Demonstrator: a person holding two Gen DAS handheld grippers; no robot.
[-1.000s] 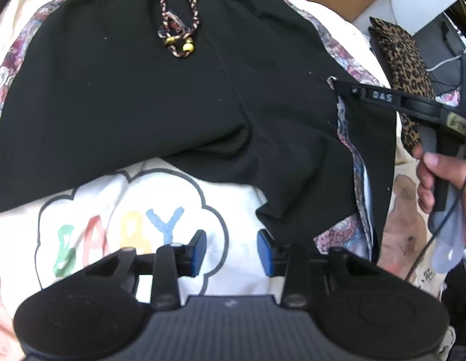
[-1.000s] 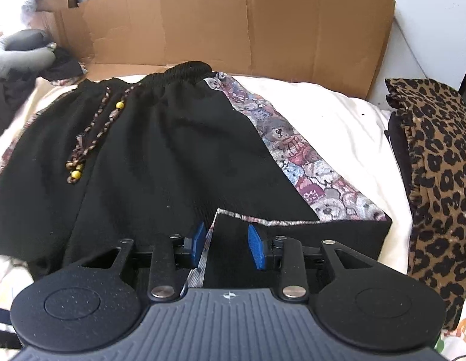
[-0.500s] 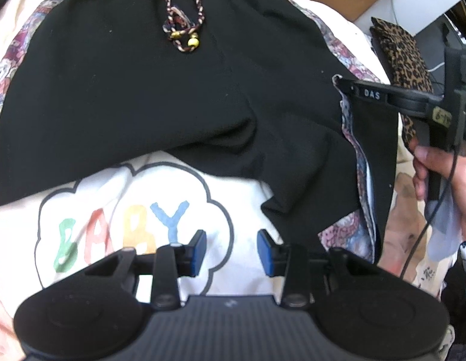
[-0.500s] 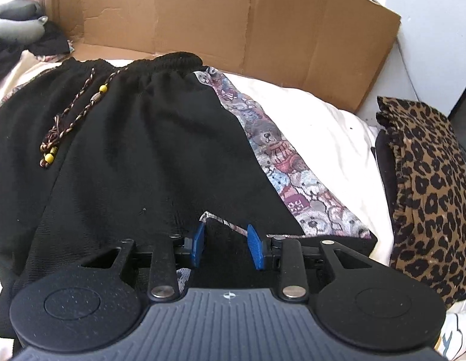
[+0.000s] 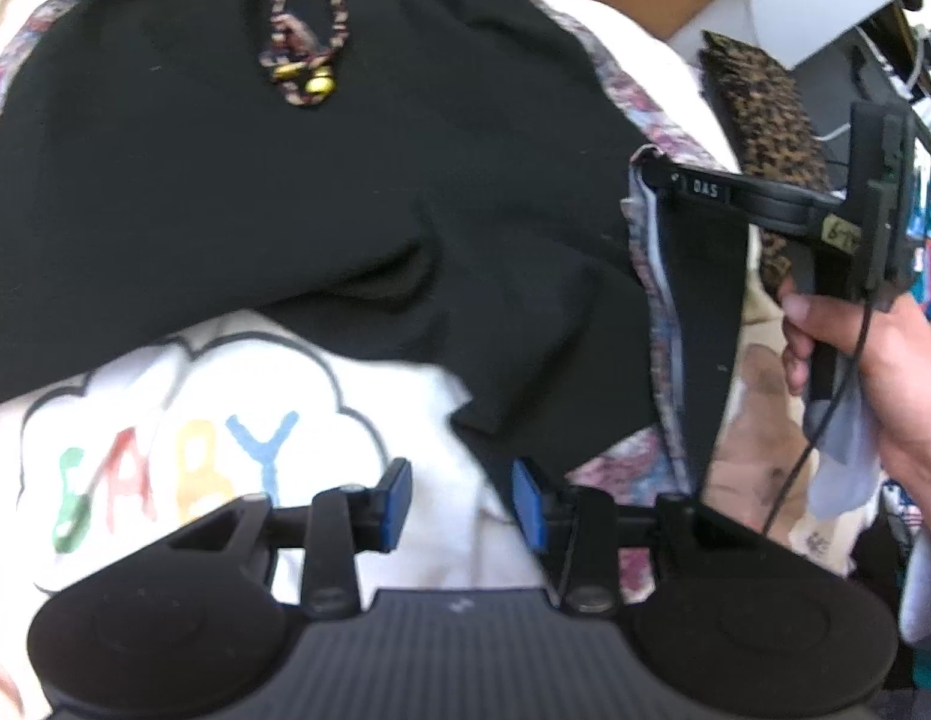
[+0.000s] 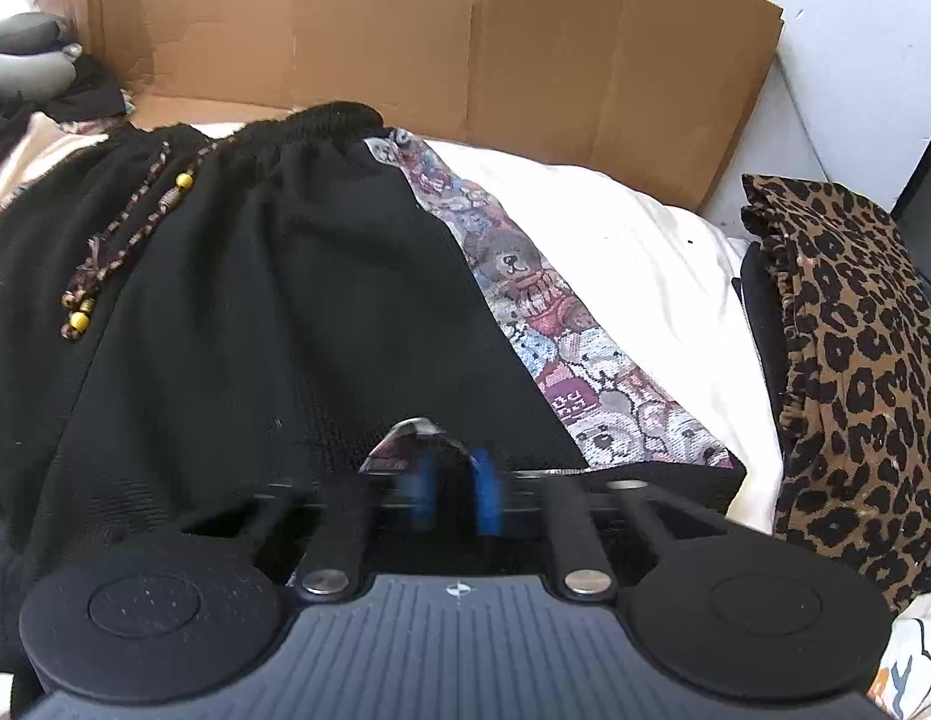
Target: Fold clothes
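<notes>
Black shorts (image 5: 285, 180) with bear-print side stripes and a beaded drawstring (image 5: 303, 60) lie flat, waistband at the far side. My right gripper (image 6: 454, 492) is shut on the hem corner of the shorts' (image 6: 255, 330) right leg. In the left wrist view that right gripper (image 5: 651, 171) holds the corner up, with the leg hanging folded below it and a hand (image 5: 855, 348) on the handle. My left gripper (image 5: 462, 504) is open, low over the sheet. The inner hem corner of that leg lies just ahead of its right pad (image 5: 528, 507).
A white sheet with a "BABY" cloud print (image 5: 165, 420) covers the surface. A cardboard wall (image 6: 465, 42) stands behind the waistband. A folded leopard-print garment (image 6: 843, 360) lies at the right. Grey and black clothes (image 6: 27, 66) sit far left.
The right gripper's pads have closed in on the hem corner and carried it higher, toward the waistband. The left gripper has edged right, toward the lower hem, still open.
</notes>
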